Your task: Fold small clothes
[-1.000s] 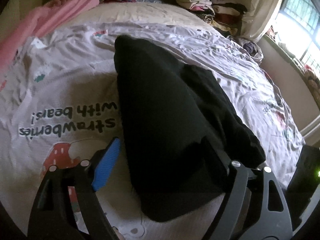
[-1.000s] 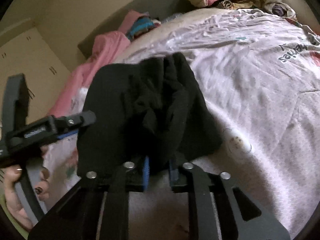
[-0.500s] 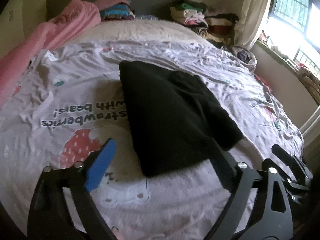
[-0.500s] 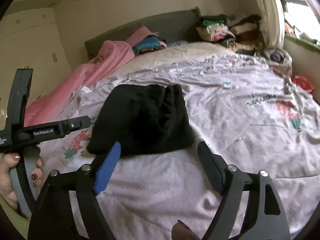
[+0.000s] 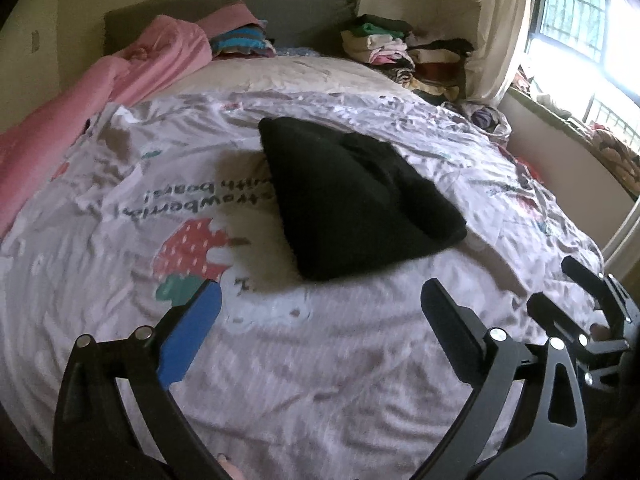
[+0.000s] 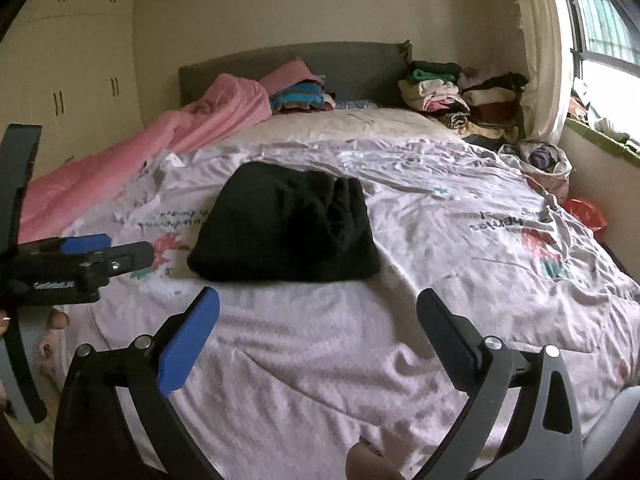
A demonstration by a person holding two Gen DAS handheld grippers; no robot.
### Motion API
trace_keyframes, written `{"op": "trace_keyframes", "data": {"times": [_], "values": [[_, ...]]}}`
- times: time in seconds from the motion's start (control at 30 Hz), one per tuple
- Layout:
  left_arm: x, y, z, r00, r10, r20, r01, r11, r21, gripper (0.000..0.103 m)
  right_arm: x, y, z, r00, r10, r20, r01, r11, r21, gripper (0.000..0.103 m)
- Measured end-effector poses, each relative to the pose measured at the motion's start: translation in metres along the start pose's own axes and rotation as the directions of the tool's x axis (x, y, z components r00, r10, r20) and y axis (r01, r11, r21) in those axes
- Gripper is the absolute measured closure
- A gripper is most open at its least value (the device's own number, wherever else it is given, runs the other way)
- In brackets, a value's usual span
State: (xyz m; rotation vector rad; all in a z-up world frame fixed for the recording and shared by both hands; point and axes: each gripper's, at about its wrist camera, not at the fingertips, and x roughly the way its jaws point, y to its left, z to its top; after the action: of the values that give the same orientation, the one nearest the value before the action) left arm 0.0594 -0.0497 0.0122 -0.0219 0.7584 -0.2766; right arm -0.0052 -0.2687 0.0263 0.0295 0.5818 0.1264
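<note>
Two claws, both empty. Left wrist view: left claw [image 5: 320, 308] spread wide, jaws still opening, nothing between them but the pale printed bedsheet [image 5: 320, 380]. Folded black knit garment [image 5: 356, 200] lies flat on the bed, well ahead of the fingertips, no contact. A second ago that same garment filled the space between these jaws; now the claw has backed off and the view takes in the whole bed. Right claw [image 5: 556, 292] shows at the right edge, also clear of the cloth. Blurred sheet (motion).

Right wrist view: right claw [image 6: 318, 312] jaws opening, nearly full spread, only sheet between them. A second ago they were pinched nearly shut at the garment's near edge; that grip is released. Black garment [image 6: 288, 224] sits as a compact folded block in the middle of the bed, near edge just beyond the fingertips. Left claw [image 6: 92, 256] in at the left, held by a hand [image 6: 52, 328], beside the garment, not touching.

Judgement: this item's fold looks finished and let go; next is likely moving it to a stack or fetching another piece. Stacks of folded clothes [image 6: 452, 96] and a rumpled pink blanket [image 6: 160, 140] sit by the headboard.
</note>
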Motion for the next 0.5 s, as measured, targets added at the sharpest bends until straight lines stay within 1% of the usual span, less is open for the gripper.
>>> {"op": "trace_keyframes", "data": {"times": [0.13, 0.27, 0.5], "values": [[0.001, 0.005, -0.014, 1.000, 0.000, -0.023, 0.000, 1.000, -0.013, 0.010, 0.009, 0.000, -0.010, 0.999, -0.021, -0.048, 0.021, 1.000, -0.003, 0.005], [0.001, 0.010, -0.021, 1.000, 0.004, -0.026, -0.004, 1.000, -0.021, 0.010, 0.016, -0.003, -0.018, 0.996, -0.040, -0.081, 0.041, 0.999, 0.006, 0.005], [-0.001, 0.016, -0.023, 1.000, 0.012, -0.023, -0.012, 0.999, -0.042, 0.010, 0.017, -0.002, -0.018, 0.995, -0.045, -0.084, 0.045, 0.999, -0.003, 0.005]]}}
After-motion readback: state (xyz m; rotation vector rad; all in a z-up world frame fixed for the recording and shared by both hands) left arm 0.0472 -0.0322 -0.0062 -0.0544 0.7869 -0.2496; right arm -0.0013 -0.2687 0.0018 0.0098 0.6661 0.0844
